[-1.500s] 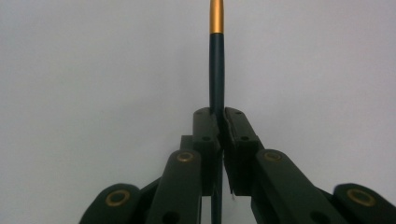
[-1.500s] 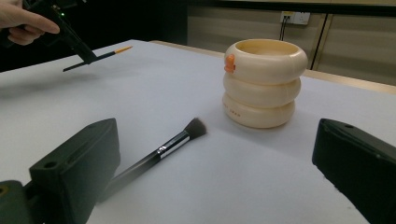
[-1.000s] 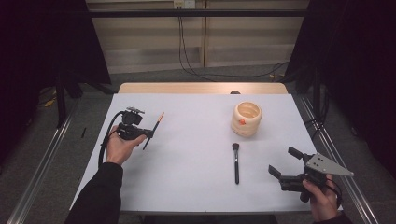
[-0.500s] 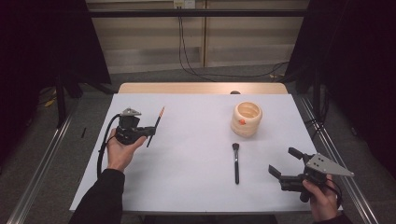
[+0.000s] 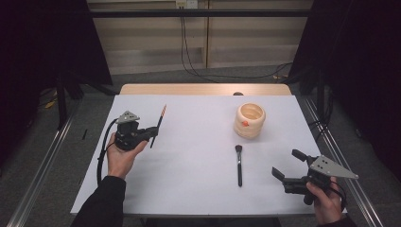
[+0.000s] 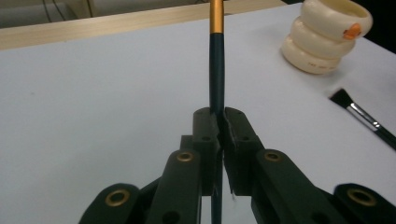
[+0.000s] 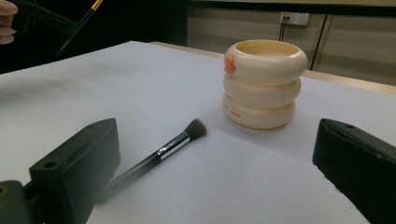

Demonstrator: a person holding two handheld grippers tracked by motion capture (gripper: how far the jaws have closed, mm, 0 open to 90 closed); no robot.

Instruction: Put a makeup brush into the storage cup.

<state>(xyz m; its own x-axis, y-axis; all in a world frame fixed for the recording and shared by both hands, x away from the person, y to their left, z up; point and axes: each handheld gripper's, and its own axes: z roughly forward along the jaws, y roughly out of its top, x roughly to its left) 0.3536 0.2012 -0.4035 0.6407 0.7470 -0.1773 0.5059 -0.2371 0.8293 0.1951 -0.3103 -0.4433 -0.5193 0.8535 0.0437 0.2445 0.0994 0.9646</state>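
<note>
My left gripper (image 5: 152,133) is shut on a thin dark brush with an orange band (image 5: 159,122), held above the left part of the white table; in the left gripper view the brush handle (image 6: 216,70) rises upright from between the closed pads. A cream ringed cup (image 5: 249,120) with a small orange tab stands at the right of centre. In front of it a black makeup brush (image 5: 239,163) lies flat, its bristles toward the cup. My right gripper (image 5: 287,164) stands open near the front right corner; its view has the brush (image 7: 159,155) and cup (image 7: 263,84) ahead.
The white table top (image 5: 198,156) ends in a wooden strip (image 5: 203,89) at the far edge. Metal rails run along both sides of the table. Cables hang down the far wall.
My left hand has moved toward the far side and slightly right with the thin brush, which now stands more upright. The right gripper has stayed put.
</note>
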